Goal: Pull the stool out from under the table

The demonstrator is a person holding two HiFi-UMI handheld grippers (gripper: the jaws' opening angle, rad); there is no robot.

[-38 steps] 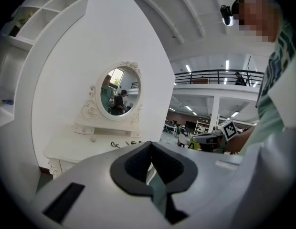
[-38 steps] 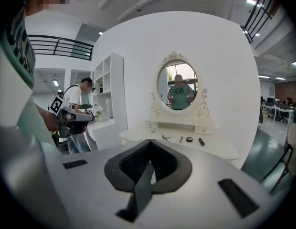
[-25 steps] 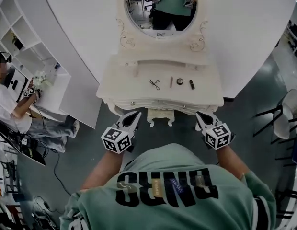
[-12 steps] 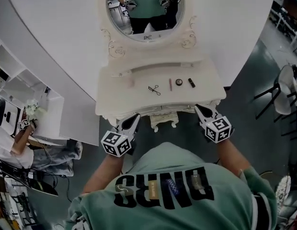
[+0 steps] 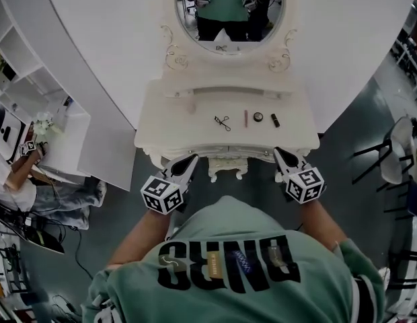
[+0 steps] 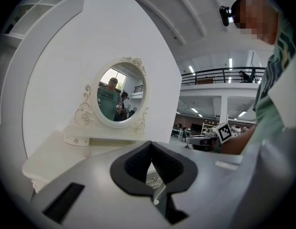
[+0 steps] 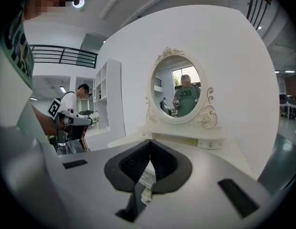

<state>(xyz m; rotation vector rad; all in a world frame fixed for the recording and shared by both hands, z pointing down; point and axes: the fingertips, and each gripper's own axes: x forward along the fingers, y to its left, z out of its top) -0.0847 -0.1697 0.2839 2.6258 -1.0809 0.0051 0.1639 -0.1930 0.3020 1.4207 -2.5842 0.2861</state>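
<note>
Currently both grippers are hovering closed and empty before the dressing table.
The left gripper (image 5: 190,160) and right gripper (image 5: 278,153) are pointing at the front edge of the table (image 5: 167,118), each with its jaws pressed together on nothing. The stool (image 5: 227,168) is sitting tucked under the table, between the two tips and just ahead of them. Only a cream, carved, scalloped edge is showing, and the tabletop is hiding the rest.

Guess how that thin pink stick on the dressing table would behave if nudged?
The pink stick looks slim and straight, so probably light and stiff. Lying flat on the smooth tabletop, it may roll sideways.
</note>
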